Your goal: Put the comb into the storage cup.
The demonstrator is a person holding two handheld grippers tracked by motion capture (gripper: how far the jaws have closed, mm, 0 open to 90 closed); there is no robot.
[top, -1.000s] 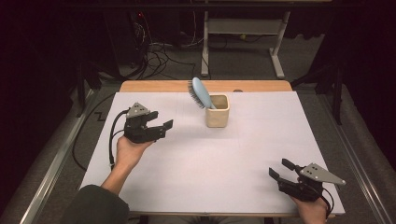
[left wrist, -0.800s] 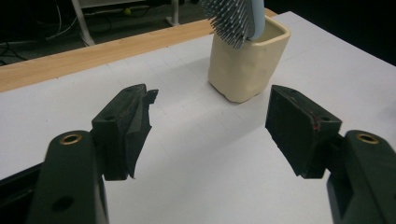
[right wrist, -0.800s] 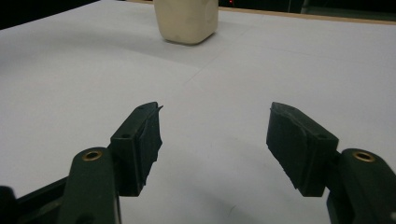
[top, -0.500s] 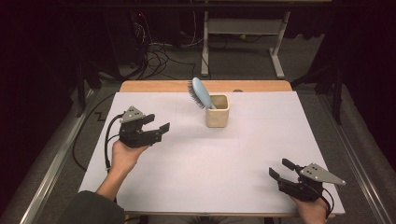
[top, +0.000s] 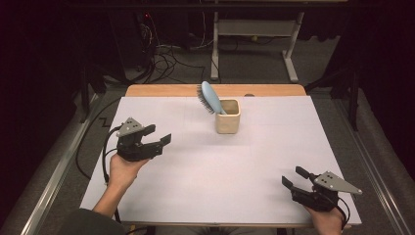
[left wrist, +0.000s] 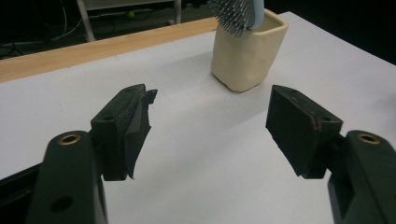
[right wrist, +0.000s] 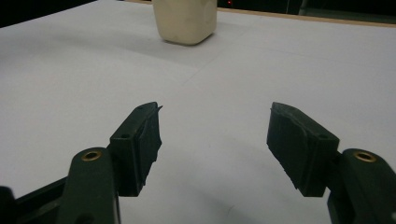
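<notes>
- Our left claw [top: 157,138] hangs over the white table [top: 205,191], jaws parted with only bare surface between them.
- Ahead of this claw and off to its right stands the cream cup [top: 228,116], well apart from its tips; in the left gripper view the cup [left wrist: 246,51] sits beyond the gap, nearer the right jaw.
- A light blue hairbrush [top: 211,97] stands handle down in the cup, its head leaning out over the rim on the side facing the left claw; in the left gripper view its bristles [left wrist: 232,14] hang over the cup's near edge.
- Our right claw [top: 295,177] sits low at the near right corner of the table, jaws wide apart and holding nothing.
- From this claw the cup [right wrist: 185,19] lies far ahead and slightly left of its left jaw, with open white surface between.
- The two claws are well apart from each other, the cup farther out than both.
</notes>
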